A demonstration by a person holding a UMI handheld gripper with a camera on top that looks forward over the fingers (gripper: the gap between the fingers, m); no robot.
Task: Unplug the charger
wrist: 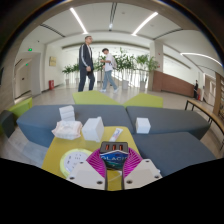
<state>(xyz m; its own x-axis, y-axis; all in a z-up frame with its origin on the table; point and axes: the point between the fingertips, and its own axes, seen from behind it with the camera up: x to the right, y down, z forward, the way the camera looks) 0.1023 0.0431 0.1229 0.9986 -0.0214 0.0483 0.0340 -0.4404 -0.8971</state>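
My gripper (112,160) is shut on a dark charger block (112,155) with a blue-green label and several orange-red slots along its top edge. Both pink pads (93,164) press on its sides. The block is held just above the near end of a yellow table (62,150). Whatever it is plugged into is hidden behind the fingers, and no cable shows.
On the table beyond the fingers are a crumpled white bundle (67,128), a white box (93,128), a small white stick-like object (116,133) and a white round plate (73,160). A white cube (143,125) sits on grey seating (175,122). Two people (88,64) stand far off in the hall.
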